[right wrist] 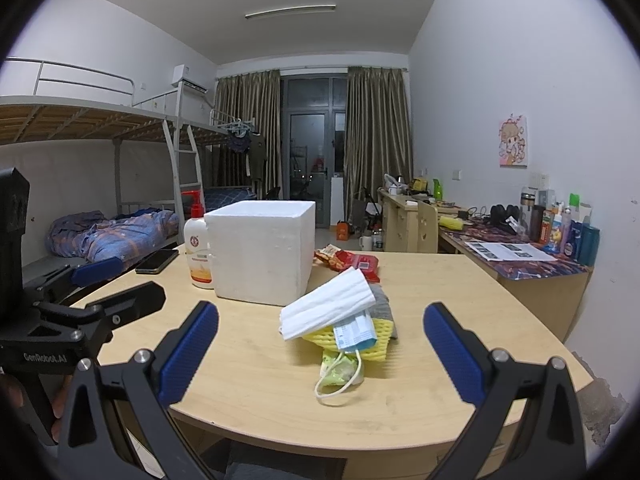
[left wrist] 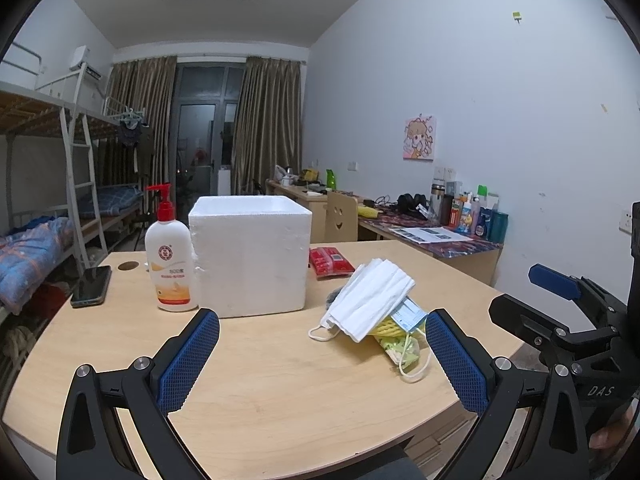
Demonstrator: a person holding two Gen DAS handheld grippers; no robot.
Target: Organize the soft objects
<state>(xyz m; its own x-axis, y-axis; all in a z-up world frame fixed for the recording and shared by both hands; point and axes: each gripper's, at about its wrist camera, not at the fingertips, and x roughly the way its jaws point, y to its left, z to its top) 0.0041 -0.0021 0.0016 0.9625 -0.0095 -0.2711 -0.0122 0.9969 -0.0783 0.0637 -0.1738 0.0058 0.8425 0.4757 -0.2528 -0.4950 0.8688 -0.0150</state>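
On the table [left wrist: 260, 380], going left to right: a phone [left wrist: 91, 286] at 9 o'clock, a pump bottle [left wrist: 170, 256] touching the open foam box [left wrist: 250, 254], red packets [left wrist: 330, 261], then at 3 o'clock the soft pile, white masks [left wrist: 370, 300] tilted over a yellow sponge [right wrist: 348, 338] and what may be a grey cloth beneath. The left gripper [left wrist: 322, 360] and right gripper [right wrist: 320, 354] both hover with jaws spread wide, holding nothing. Risk: pinching only the top mask could drag its ear loop [right wrist: 338, 382] and scatter the pile off the near edge.
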